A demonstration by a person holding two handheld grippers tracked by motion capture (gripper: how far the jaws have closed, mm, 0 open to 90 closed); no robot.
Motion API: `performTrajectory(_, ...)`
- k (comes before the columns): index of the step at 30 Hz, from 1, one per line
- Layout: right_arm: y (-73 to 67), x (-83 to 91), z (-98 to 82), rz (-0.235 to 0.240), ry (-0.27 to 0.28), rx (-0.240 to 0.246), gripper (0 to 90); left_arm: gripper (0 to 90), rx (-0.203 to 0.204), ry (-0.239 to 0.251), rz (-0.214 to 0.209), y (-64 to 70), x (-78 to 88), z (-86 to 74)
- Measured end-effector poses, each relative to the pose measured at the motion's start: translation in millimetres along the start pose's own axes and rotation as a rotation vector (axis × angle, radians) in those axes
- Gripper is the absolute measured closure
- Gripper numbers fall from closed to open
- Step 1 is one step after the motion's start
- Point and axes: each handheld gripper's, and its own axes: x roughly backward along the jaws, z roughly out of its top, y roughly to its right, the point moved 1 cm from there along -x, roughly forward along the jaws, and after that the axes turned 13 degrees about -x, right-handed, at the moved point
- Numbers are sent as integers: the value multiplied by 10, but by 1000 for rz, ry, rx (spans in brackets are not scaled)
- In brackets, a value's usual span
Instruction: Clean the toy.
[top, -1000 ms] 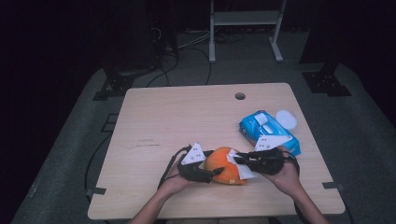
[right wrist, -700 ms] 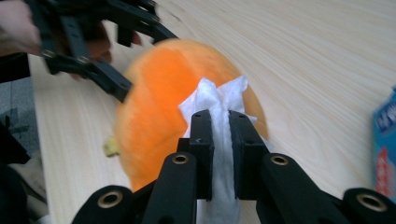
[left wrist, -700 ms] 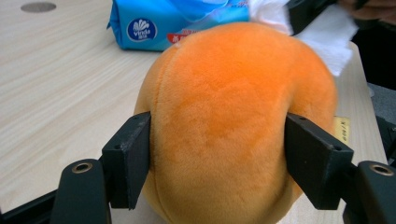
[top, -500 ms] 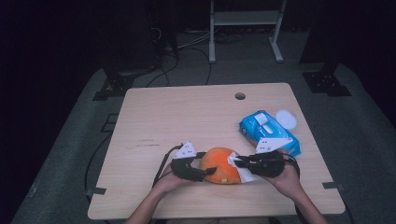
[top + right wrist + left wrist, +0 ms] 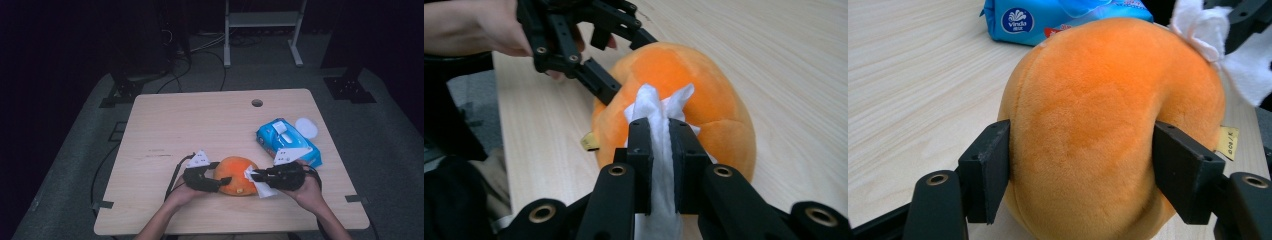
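Note:
An orange plush toy (image 5: 237,175) lies near the table's front edge, between my two grippers. My left gripper (image 5: 219,176) is shut on its left side; in the left gripper view both pads (image 5: 990,170) press into the plush (image 5: 1108,115). My right gripper (image 5: 659,135) is shut on a white tissue (image 5: 659,105) and holds it against the toy's (image 5: 719,110) right side. A small yellow tag (image 5: 1228,142) hangs from the toy. The left gripper (image 5: 621,60) and the hand (image 5: 474,25) holding it appear in the right gripper view.
A blue pack of wipes (image 5: 285,142) lies just behind the right gripper (image 5: 254,176), with a white round lid (image 5: 306,127) beside it. The wooden table (image 5: 200,120) has a cable hole (image 5: 257,103) near its far edge. Cables and a metal stand are on the floor beyond.
The left gripper has shifted slightly to the left while holding the plush toy. The right gripper and its tissue have stayed in place.

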Motion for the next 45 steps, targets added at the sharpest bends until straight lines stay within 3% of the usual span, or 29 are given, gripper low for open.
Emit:
performTrajectory(6,254,-3,-37,-64,31,-97,802,302,-32,11,-13,70,-13,15)
performTrajectory(8,330,-12,-57,-96,31,-114,802,287,-54,10,-32,93,-5,26)
performTrajectory(11,372,-24,-82,-95,28,-125,802,242,-48,12,-65,104,22,35)
performTrajectory(13,371,-27,-81,-96,29,-123,802,238,-44,16,-68,103,25,26)
performTrajectory(19,260,7,-36,-66,48,-119,803,266,-41,1,-2,143,-11,31)
performTrajectory(22,151,22,19,-15,71,-104,803,267,-54,-1,8,163,-18,37)
performTrajectory(24,107,5,45,-22,74,-83,802,268,-56,-5,4,174,-10,44)
performTrajectory(26,121,-19,39,-36,64,-77,802,260,-56,5,-27,169,13,46)
performTrajectory(29,207,-14,8,-30,66,-109,802,248,-51,27,-88,156,62,43)
performTrajectory(34,298,32,-19,-37,77,-153,803,263,-66,21,-64,181,29,52)
performTrajectory(39,112,12,57,9,88,-107,803,264,-109,15,-58,226,6,74)
performTrajectory(41,102,-14,73,-14,79,-88,802,264,-111,16,-59,225,13,65)
performTrajectory(45,259,-11,12,-49,74,-125,802,268,-123,17,-69,218,23,46)
